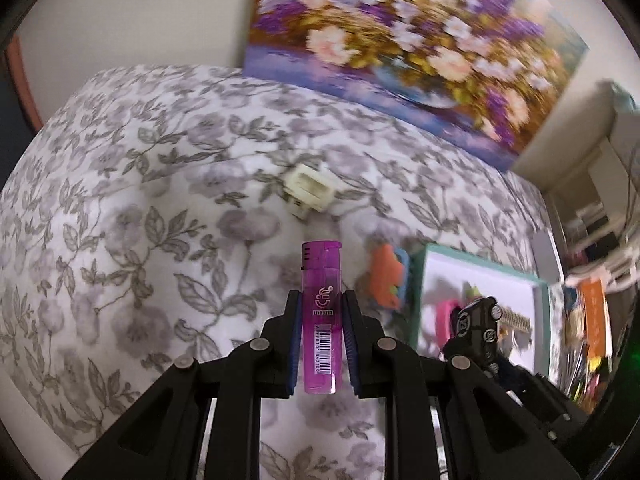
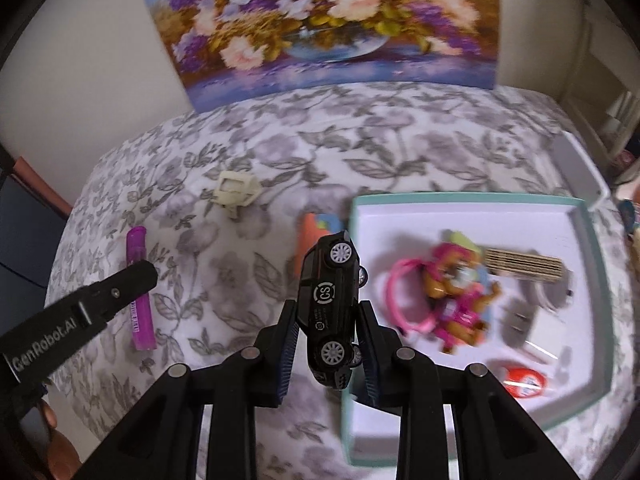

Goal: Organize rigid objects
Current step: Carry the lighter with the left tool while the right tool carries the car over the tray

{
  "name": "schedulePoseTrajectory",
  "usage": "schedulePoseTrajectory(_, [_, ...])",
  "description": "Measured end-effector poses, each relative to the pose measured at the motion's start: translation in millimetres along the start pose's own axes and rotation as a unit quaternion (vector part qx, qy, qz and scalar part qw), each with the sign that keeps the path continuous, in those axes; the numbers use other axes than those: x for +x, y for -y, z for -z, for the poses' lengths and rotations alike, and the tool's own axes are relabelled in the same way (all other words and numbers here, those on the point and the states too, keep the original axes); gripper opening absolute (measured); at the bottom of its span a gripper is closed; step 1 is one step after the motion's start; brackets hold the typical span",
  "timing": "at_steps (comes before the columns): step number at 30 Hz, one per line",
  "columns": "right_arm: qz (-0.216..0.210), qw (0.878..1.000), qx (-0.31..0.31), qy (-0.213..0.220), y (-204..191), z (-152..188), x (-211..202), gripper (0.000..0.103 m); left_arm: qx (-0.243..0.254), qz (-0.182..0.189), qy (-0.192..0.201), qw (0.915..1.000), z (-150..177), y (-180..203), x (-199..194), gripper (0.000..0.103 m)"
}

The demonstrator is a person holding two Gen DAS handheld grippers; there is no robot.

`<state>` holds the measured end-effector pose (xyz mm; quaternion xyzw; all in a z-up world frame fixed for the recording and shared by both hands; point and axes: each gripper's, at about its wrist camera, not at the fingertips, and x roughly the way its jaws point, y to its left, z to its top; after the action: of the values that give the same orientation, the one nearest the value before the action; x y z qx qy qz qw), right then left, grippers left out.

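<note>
My left gripper is shut on a purple lighter, which stands upright between the blue pads above the flowered bedspread. In the right wrist view the same lighter shows at the left with the left gripper's finger across it. A black toy car hangs nose-down in my right gripper, which is shut on it at the left edge of the teal-rimmed white tray. The left wrist view catches the car over the tray.
In the tray lie a pink toy figure, a ribbed beige piece, a grey object and a red-white egg. On the bedspread sit a cream plastic part and an orange-blue toy. A flower painting leans behind.
</note>
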<state>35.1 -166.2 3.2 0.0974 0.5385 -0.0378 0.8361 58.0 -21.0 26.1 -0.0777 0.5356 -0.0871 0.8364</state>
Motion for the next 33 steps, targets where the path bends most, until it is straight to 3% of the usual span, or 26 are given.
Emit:
schedulePoseTrajectory(14, [0.027,0.994,0.099,-0.048,87.7,40.6,-8.2,0.031,0.103,0.041,-0.045,0.9929,59.7,72.3,8.6,0.02])
schedulePoseTrajectory(23, [0.038,0.985,0.153,-0.063,133.9,58.1,-7.5,0.031,0.125,0.068,-0.086,0.9861,81.5,101.4,29.0,0.02])
schedulePoseTrajectory(33, [0.035,0.981,0.178,-0.075,148.7,60.9,-2.7,0.032,0.146,0.073,-0.12,0.9793,92.6,117.1,45.5,0.02])
